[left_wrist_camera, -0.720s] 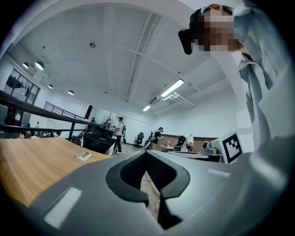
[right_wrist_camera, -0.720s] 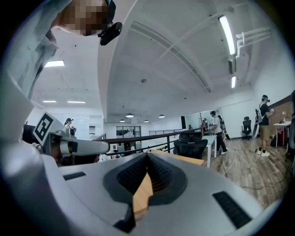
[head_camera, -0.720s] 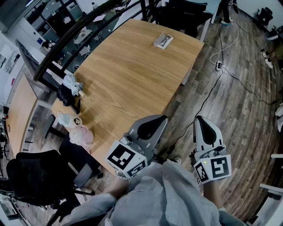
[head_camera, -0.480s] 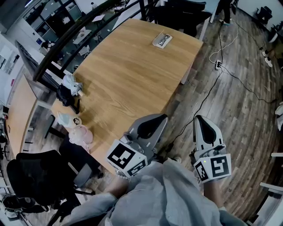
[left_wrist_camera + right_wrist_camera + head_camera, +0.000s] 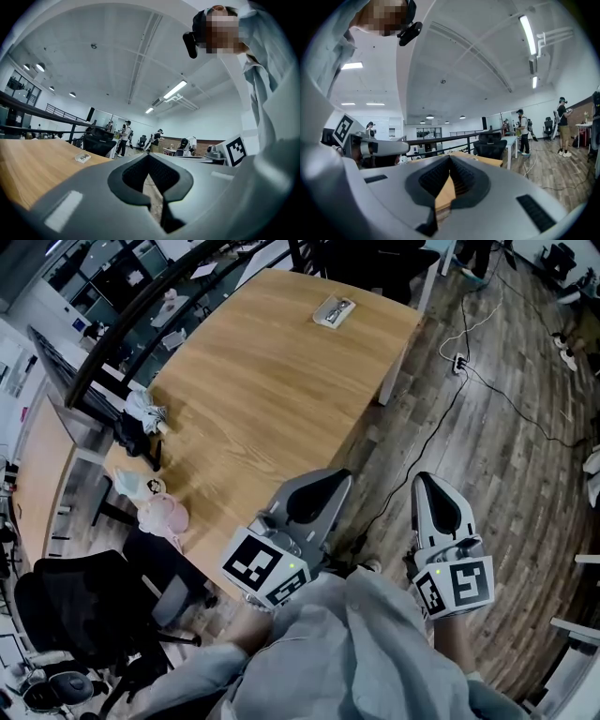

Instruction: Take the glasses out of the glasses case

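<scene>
A small pale glasses case (image 5: 334, 310) lies near the far end of the wooden table (image 5: 262, 399); whether it is open I cannot tell from here. It shows again, tiny, as the case (image 5: 83, 158) in the left gripper view. Both grippers are held close to my body, off the table's near corner and far from the case. My left gripper (image 5: 337, 478) has its jaws together with nothing between them. Over the floor, my right gripper (image 5: 423, 483) is likewise shut and empty. The glasses themselves are not visible.
A black office chair (image 5: 66, 606), a pink bundle (image 5: 161, 517) and crumpled clothes (image 5: 141, 416) sit by the table's left side. A cable and power strip (image 5: 457, 365) lie on the wooden floor at right. Dark chairs stand beyond the far end; people stand far off.
The view has shifted a little: table and case now sit higher and more to the left in the head view. Both grippers stay shut and near my body.
</scene>
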Tool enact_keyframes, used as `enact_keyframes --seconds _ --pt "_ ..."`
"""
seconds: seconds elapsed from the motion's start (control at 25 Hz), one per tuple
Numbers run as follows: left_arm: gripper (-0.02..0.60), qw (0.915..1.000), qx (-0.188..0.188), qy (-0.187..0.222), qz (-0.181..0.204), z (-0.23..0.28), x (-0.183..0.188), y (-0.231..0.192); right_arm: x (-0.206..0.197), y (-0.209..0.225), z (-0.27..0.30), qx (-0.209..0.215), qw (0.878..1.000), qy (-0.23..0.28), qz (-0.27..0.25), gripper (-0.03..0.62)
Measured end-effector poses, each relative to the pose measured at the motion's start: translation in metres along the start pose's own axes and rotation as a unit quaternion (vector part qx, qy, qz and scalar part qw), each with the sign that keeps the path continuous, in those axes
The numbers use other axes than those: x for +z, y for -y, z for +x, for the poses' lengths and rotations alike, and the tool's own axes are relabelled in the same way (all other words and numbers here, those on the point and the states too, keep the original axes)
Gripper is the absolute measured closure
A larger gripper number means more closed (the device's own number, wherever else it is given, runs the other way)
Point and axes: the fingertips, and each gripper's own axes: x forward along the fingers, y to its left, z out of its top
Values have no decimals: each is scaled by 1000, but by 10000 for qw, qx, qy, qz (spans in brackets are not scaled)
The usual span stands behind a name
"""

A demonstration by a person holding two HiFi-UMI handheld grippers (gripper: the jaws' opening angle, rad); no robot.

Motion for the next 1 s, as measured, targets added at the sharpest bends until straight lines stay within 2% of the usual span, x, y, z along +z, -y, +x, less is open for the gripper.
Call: enact_keyframes --seconds 0.24,0.6,1.0 --pt "578 9999 127 5 65 9 -8 29 -3 29 -27 -24 10000 37 50 592" --pt "578 9997 180 162 -37 23 -16 83 -15 64 -79 14 10000 75 32 592" --pt "578 9998 -103 137 103 44 -28 125 -11 91 -126 -338 9988 345 60 592"
